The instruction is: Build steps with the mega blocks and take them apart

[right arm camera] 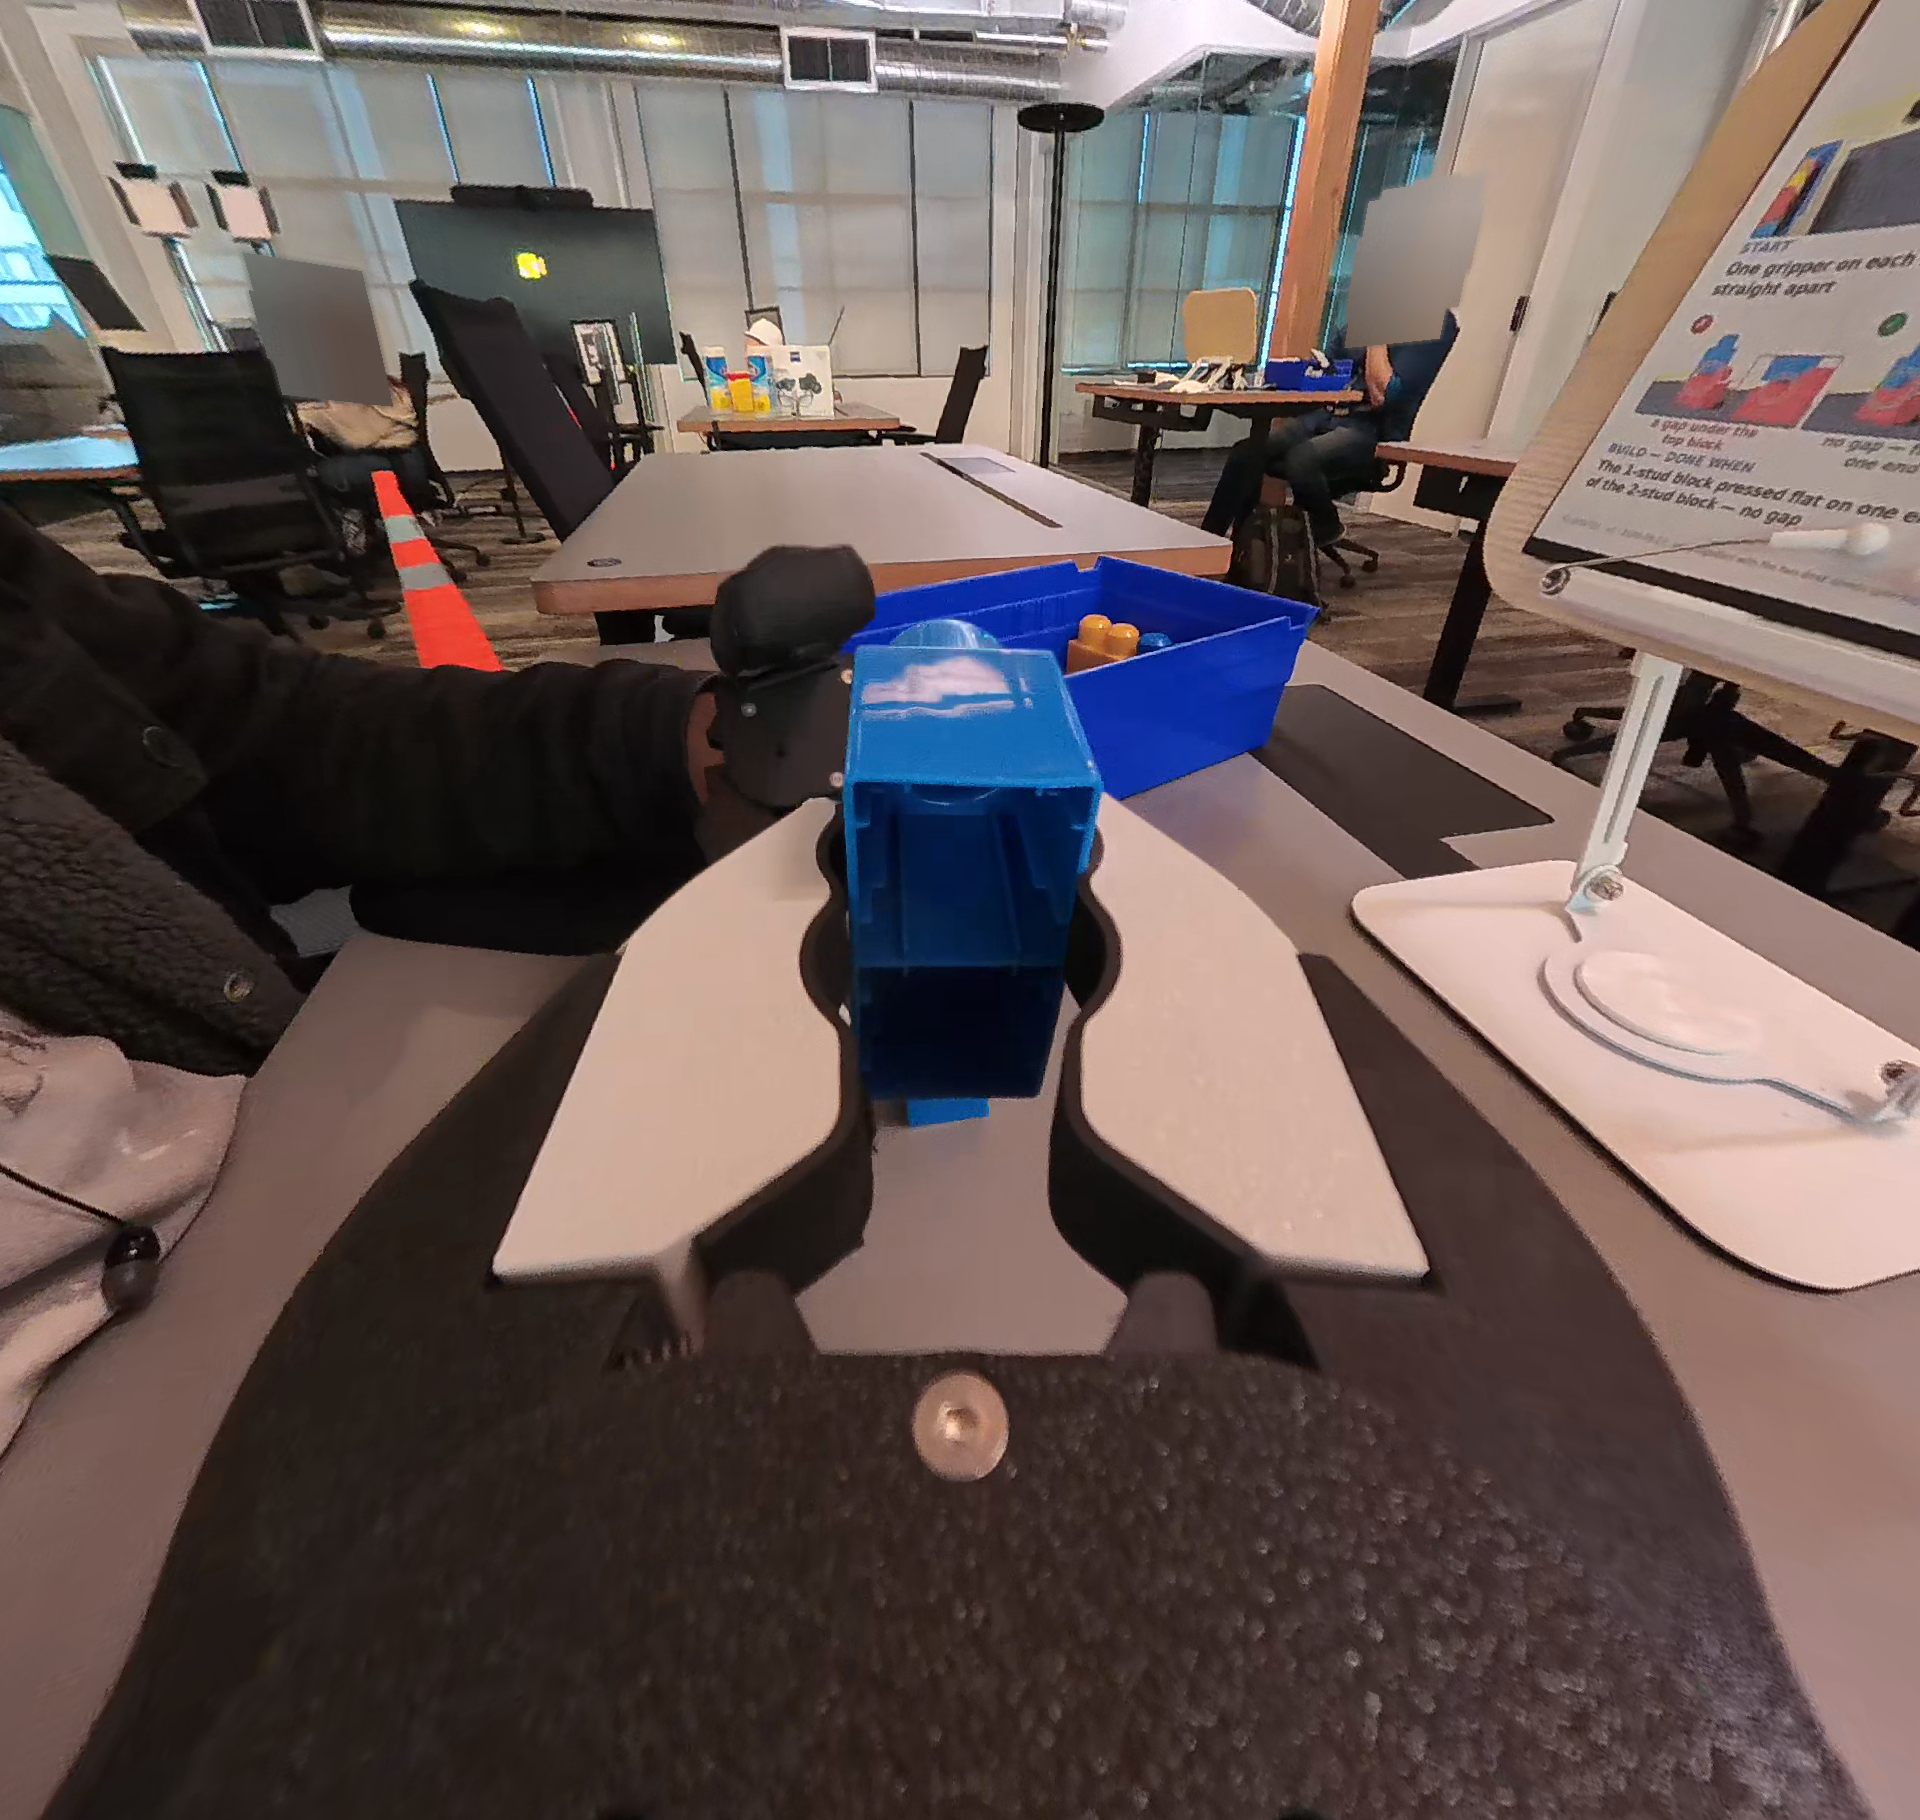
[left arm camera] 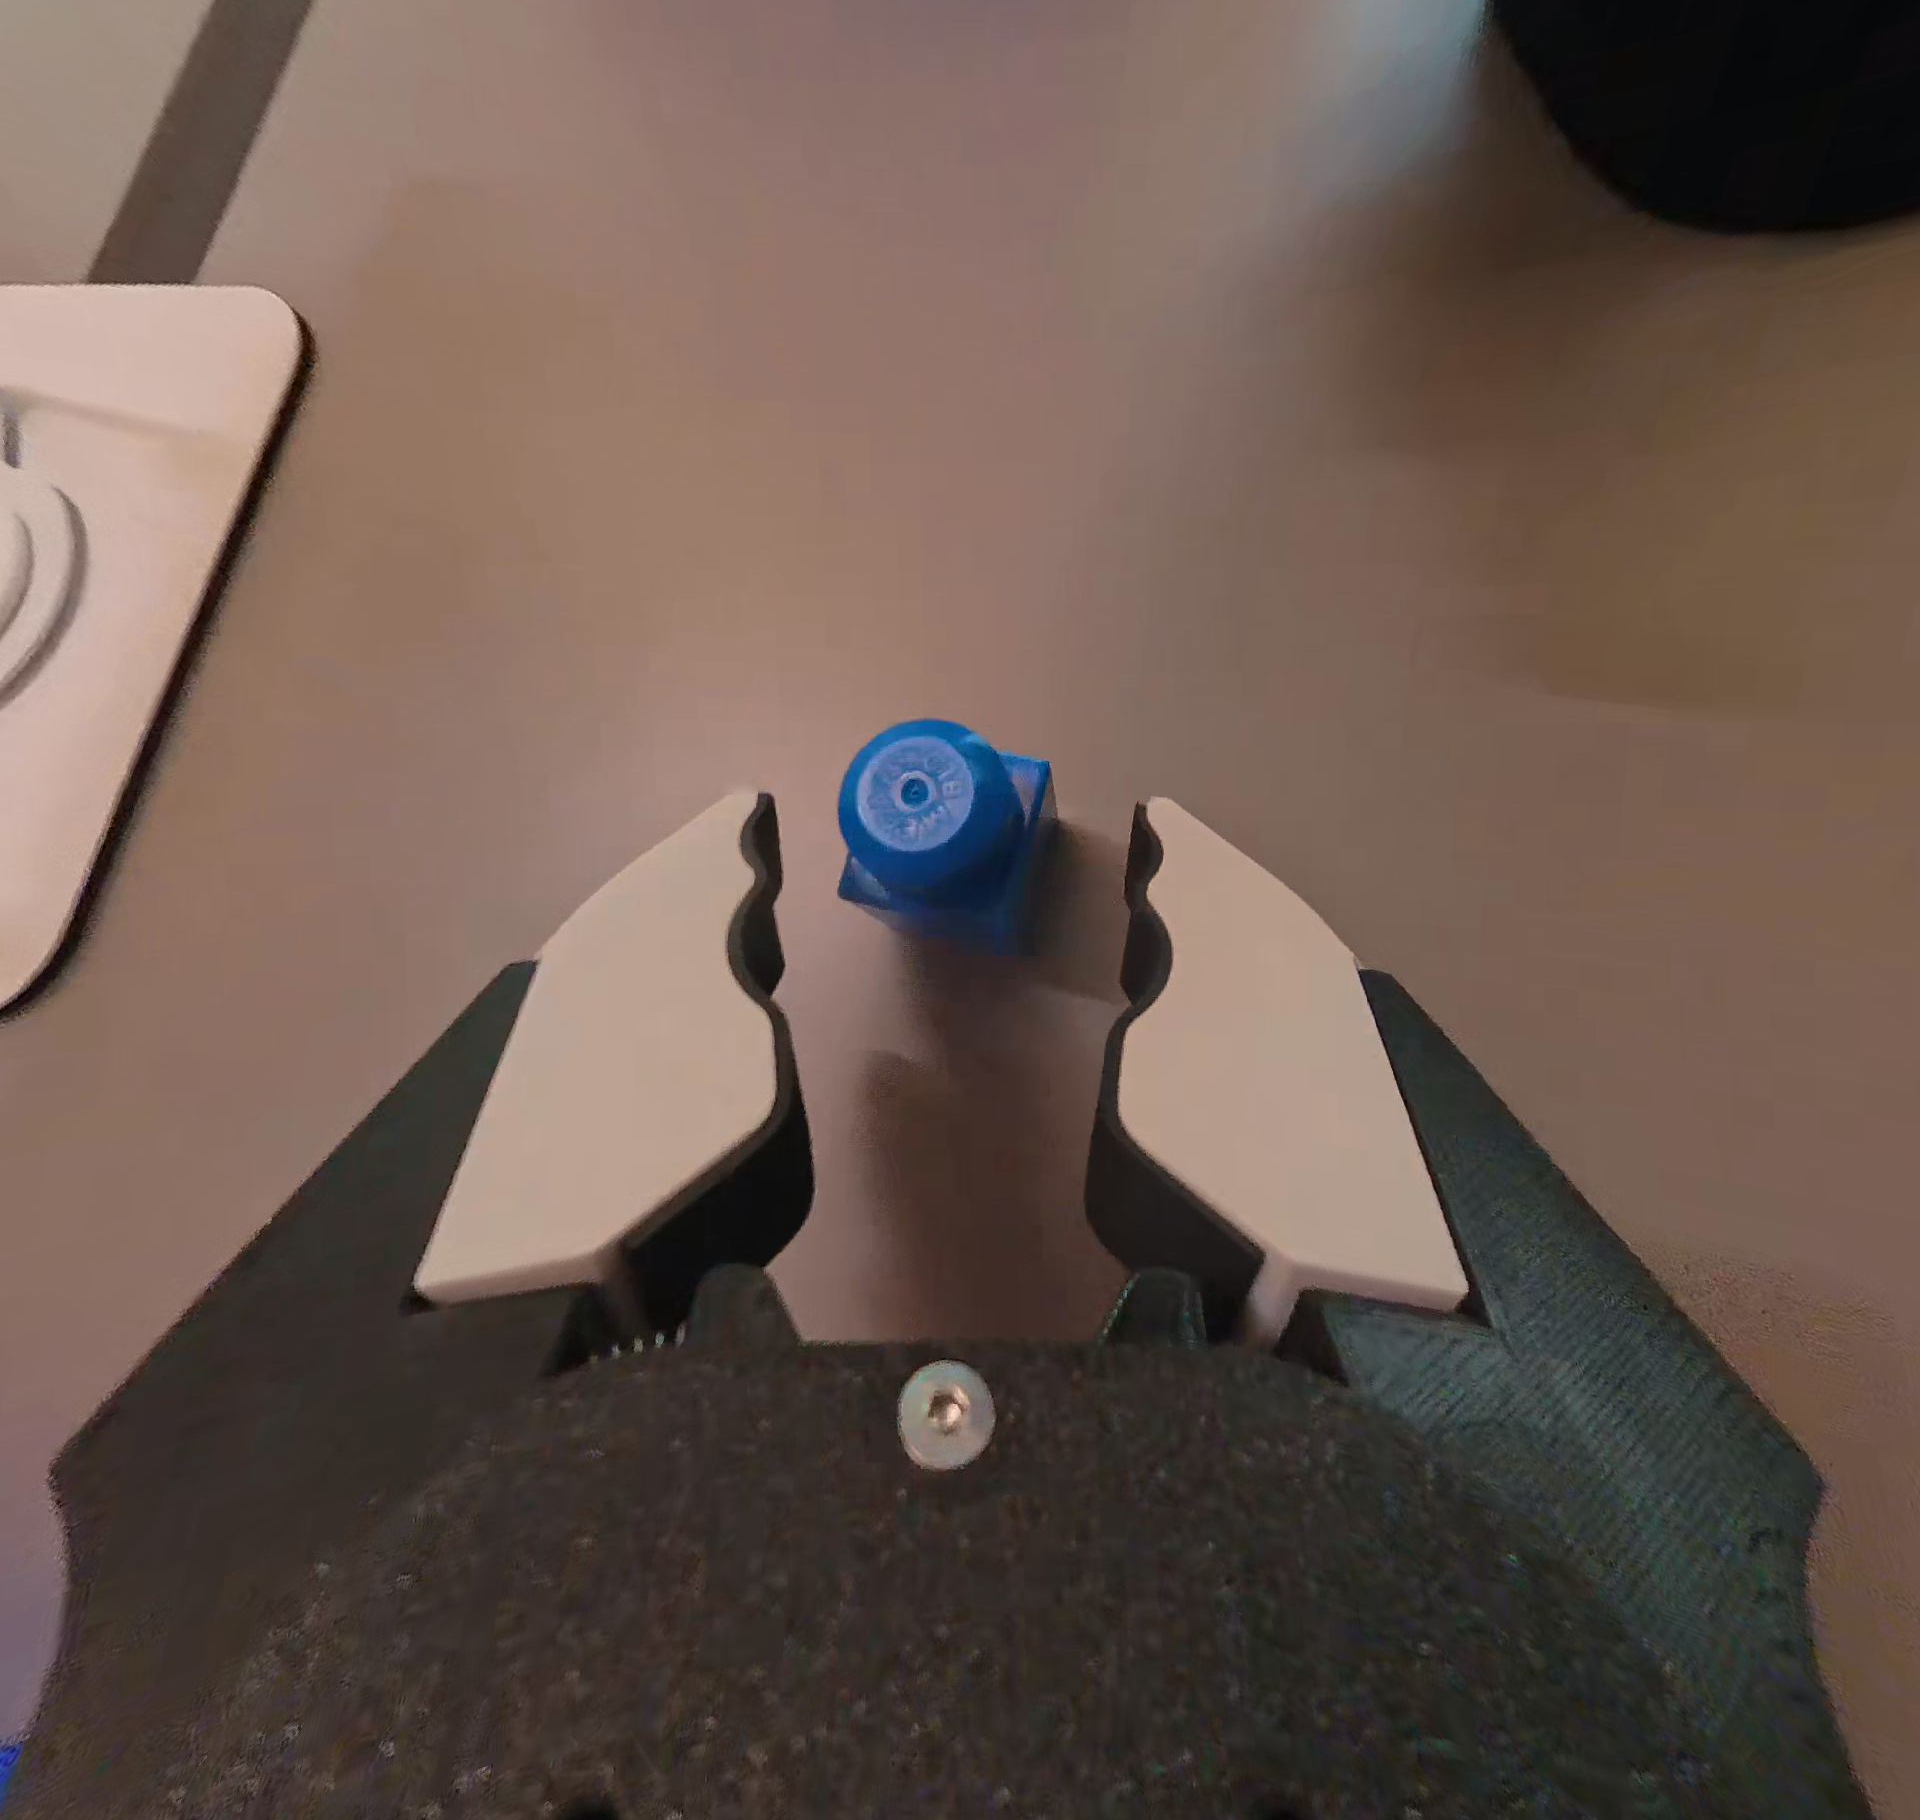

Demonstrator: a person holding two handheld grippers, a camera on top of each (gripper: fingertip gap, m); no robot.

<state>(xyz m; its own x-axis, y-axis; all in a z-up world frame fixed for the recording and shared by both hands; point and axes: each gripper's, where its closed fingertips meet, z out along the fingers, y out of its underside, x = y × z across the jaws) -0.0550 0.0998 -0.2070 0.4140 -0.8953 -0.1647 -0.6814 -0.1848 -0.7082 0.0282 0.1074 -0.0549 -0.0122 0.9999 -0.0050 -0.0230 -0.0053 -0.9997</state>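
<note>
1. An open office with desks and chairs lies beyond a grey-brown table (left arm camera: pixel 1039 368); a white stand base (right arm camera: pixel 1662 1064) sits to the right of the right gripper.
2. The left gripper (left arm camera: pixel 951 835) hangs over the table, fingers spread and empty. A small blue one-stud block (left arm camera: pixel 940 851) stands upright between its fingertips, touching neither, likely lined up for a pinch.
3. The right gripper (right arm camera: pixel 961 939) is clenched on a larger blue block (right arm camera: pixel 966 887), hollow underside facing the camera, probably held ready for joining.
4. A blue bin (right arm camera: pixel 1174 690) with spare blocks sits ahead of it.
</note>
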